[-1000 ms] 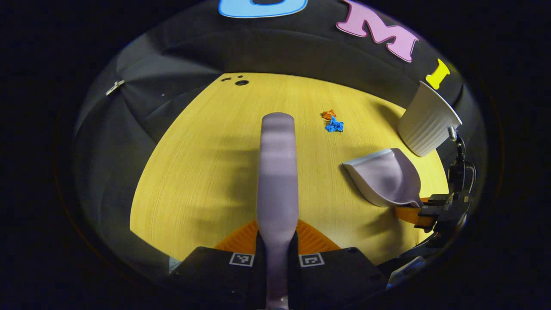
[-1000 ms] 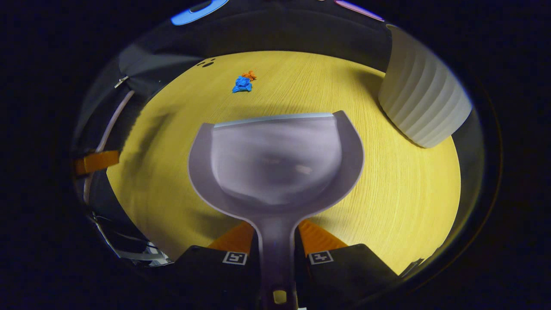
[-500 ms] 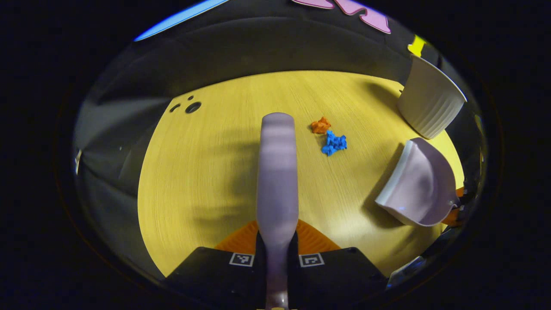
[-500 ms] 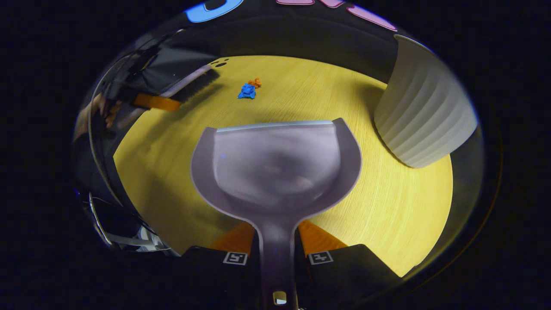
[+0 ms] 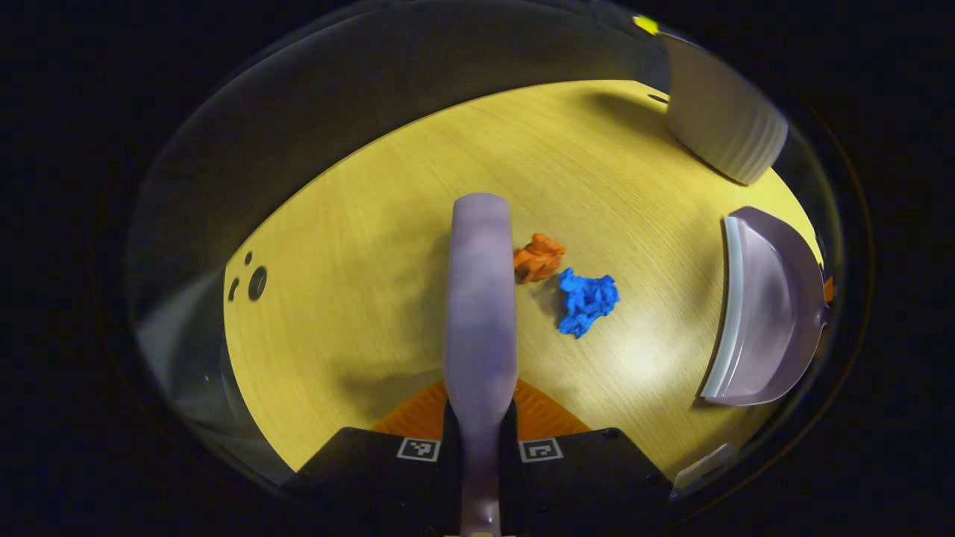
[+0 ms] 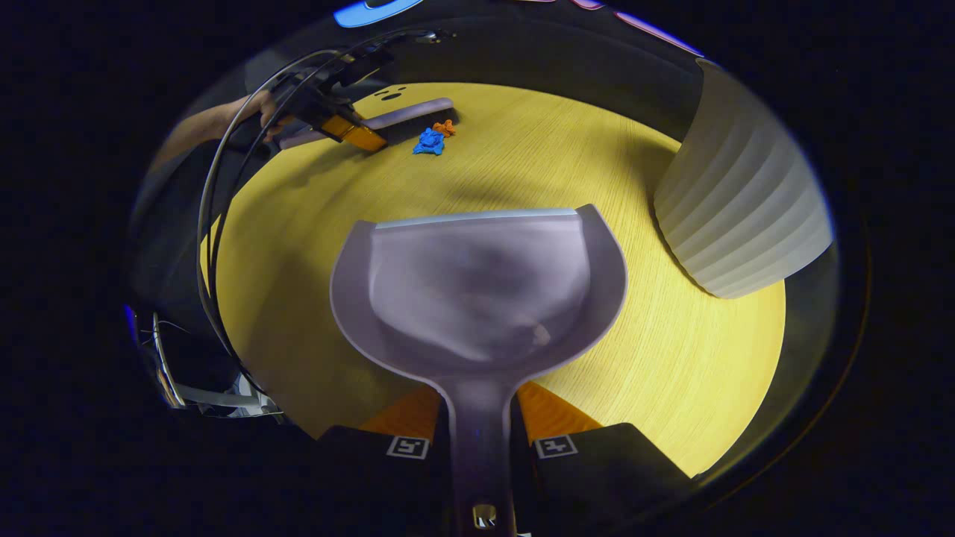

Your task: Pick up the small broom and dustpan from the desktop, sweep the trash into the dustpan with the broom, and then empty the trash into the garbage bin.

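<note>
My left gripper [image 5: 480, 426] is shut on the lilac broom [image 5: 481, 298], whose back runs straight ahead in the left gripper view. Just right of its tip lie an orange paper scrap [image 5: 539, 257] and a blue paper scrap [image 5: 587, 300] on the yellow desktop [image 5: 358, 298]. My right gripper [image 6: 481, 429] is shut on the handle of the lilac dustpan [image 6: 477, 287], its mouth facing the scraps. In the right gripper view the broom [image 6: 406, 113] and left gripper [image 6: 351, 130] are far off beside the blue scrap [image 6: 428, 142] and orange scrap [image 6: 445, 127]. The dustpan [image 5: 761, 309] stands at the right of the left gripper view.
A white ribbed garbage bin [image 6: 742, 209] stands on the desktop to the right of the dustpan; the bin [image 5: 720, 127] is at the upper right in the left gripper view. Small dark holes [image 5: 254, 280] mark the desktop near its far edge. A hand [image 6: 224, 119] holds the left gripper.
The left gripper has swung the broom in over the desktop until its tip is beside the scraps. The dustpan has stayed nearly still, its mouth turned toward the scraps.
</note>
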A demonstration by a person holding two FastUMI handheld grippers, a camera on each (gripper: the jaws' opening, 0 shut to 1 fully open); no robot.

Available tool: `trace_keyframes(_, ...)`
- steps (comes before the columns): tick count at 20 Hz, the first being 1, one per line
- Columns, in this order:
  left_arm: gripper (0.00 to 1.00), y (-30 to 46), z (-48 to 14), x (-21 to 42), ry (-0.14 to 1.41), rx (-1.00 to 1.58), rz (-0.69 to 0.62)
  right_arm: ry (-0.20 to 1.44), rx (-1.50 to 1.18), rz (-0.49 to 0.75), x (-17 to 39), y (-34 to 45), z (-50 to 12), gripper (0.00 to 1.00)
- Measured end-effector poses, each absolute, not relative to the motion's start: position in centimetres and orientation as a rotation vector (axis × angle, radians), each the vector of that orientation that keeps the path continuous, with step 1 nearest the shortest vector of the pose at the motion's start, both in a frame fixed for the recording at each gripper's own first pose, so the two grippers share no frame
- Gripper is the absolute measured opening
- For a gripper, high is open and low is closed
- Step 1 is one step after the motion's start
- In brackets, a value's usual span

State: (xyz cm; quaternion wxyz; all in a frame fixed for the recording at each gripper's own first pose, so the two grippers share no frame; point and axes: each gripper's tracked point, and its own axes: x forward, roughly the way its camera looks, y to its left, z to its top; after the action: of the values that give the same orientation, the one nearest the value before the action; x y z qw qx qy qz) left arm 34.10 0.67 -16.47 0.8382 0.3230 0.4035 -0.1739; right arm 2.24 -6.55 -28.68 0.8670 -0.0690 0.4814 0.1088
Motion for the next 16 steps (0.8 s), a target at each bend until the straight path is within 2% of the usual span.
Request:
trace_keyframes(3, 0.24, -1.4, -16.8, 33.8, 0.861, 0.742, -0.476, 1.013, -0.152, 0.239, 2.3, -6.6, -28.9, 0.36)
trace_keyframes(4, 0.24, -2.2, -17.2, 33.3, 0.868, 0.751, -0.511, 1.013, -0.152, 0.244, 2.3, -6.5, -28.8, 0.41)
trace_keyframes(5, 0.25, -2.9, -17.6, 32.6, 0.876, 0.756, -0.547, 1.011, -0.157, 0.25, 2.4, -6.6, -28.8, 0.36)
trace_keyframes(11, 0.25, -9.5, -19.8, 26.6, 0.942, 0.782, -0.781, 0.992, -0.196, 0.275, 2.9, -7.0, -29.7, 0.36)
trace_keyframes(16, 0.24, -13.6, -21.7, 21.0, 0.993, 0.815, -0.922, 0.977, -0.213, 0.276, 2.7, -7.3, -29.9, 0.36)
